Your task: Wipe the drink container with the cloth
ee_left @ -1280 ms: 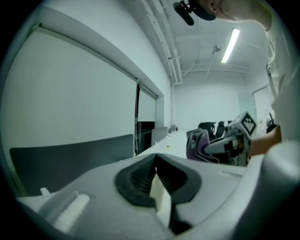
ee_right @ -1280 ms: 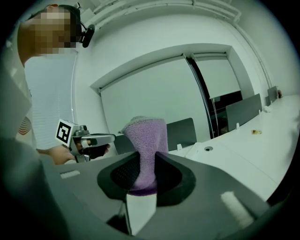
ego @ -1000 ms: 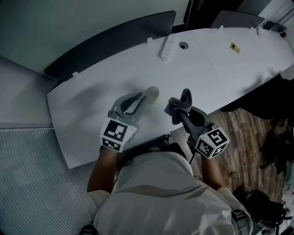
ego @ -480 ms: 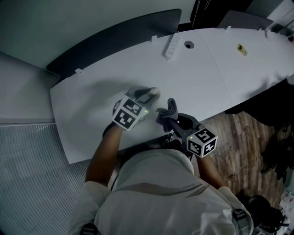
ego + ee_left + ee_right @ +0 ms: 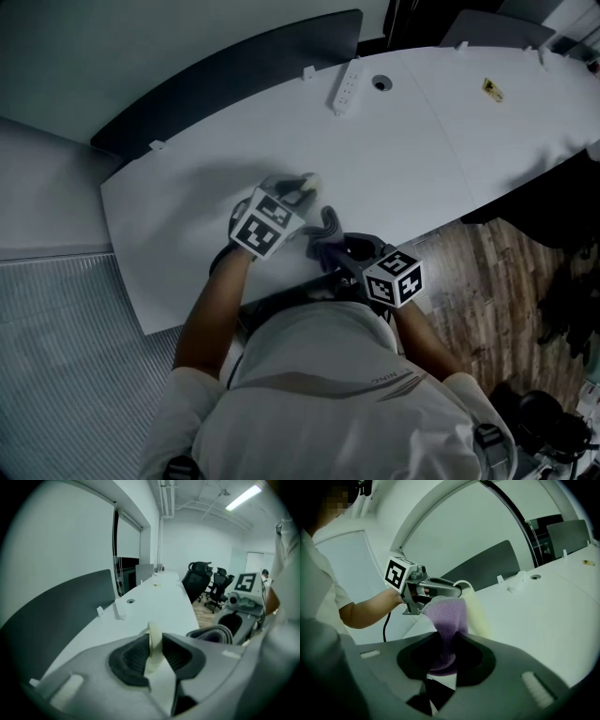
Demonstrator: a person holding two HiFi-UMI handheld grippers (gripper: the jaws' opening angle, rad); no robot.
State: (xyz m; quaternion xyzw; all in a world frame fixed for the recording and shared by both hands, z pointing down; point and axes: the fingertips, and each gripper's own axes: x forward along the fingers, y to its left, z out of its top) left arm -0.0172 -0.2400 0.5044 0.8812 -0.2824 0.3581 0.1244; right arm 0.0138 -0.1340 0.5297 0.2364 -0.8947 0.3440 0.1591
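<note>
The left gripper [image 5: 153, 639] is clamped on a cream drink container [image 5: 477, 611], its jaws having just been closing with a thin pale edge of that container pinched between the pads. That view shows only this narrow strip, so the container's shape and opening are hard to make out, and no view shows whether it holds anything. From the head view the gripper body and its marker cube cover most of it; only a rounded pale end pokes out over the white desk [image 5: 412, 141]. The right gripper [image 5: 444, 639] is closed on a purple cloth [image 5: 446, 616], whose lower end is buried between the dark pads while the upper fold stands up just in front of the container. Whether cloth and container actually touch cannot be told. Further out on the desk lie a white power strip [image 5: 343, 91], a round cable hole [image 5: 380, 83] and a small yellow item [image 5: 493, 88] too tiny to identify. A dark partition panel [image 5: 234, 80] runs along the far edge, and black office chairs [image 5: 201, 576] stand beyond the desk end.
</note>
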